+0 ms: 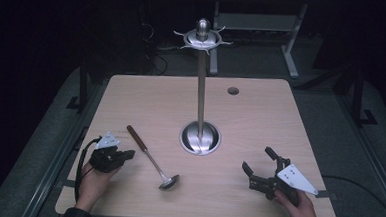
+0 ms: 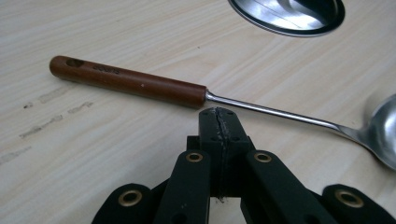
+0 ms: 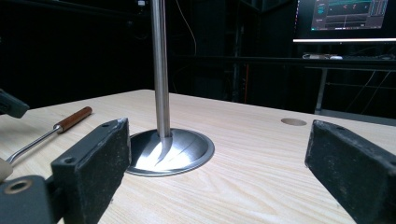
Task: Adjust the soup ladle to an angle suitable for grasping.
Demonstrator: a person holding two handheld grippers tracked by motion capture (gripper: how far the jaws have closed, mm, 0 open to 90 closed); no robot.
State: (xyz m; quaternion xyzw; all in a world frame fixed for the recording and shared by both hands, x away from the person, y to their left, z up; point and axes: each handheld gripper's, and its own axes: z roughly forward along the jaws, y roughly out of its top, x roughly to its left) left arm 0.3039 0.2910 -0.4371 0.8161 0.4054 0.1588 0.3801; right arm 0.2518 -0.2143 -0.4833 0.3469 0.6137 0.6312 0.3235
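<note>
A steel ladle (image 1: 151, 156) with a brown wooden handle (image 2: 126, 82) lies flat on the table, bowl (image 1: 168, 182) toward the front. My left gripper (image 1: 128, 155) sits just left of it, jaws pressed together with nothing between them, tips (image 2: 219, 116) just short of the metal shaft (image 2: 275, 112) and apart from it. My right gripper (image 1: 259, 159) rests at the front right with its jaws spread wide and empty; its pads (image 3: 100, 154) frame the stand's base (image 3: 170, 151). A tall steel utensil stand (image 1: 201, 84) with hooks at its top (image 1: 202, 38) rises from the table's middle.
The light wooden table (image 1: 260, 122) has a round cable hole (image 1: 233, 90) at the back right. Beyond the table's far edge are dark desk frames and cables, and a lit monitor (image 3: 343, 16) in the right gripper view.
</note>
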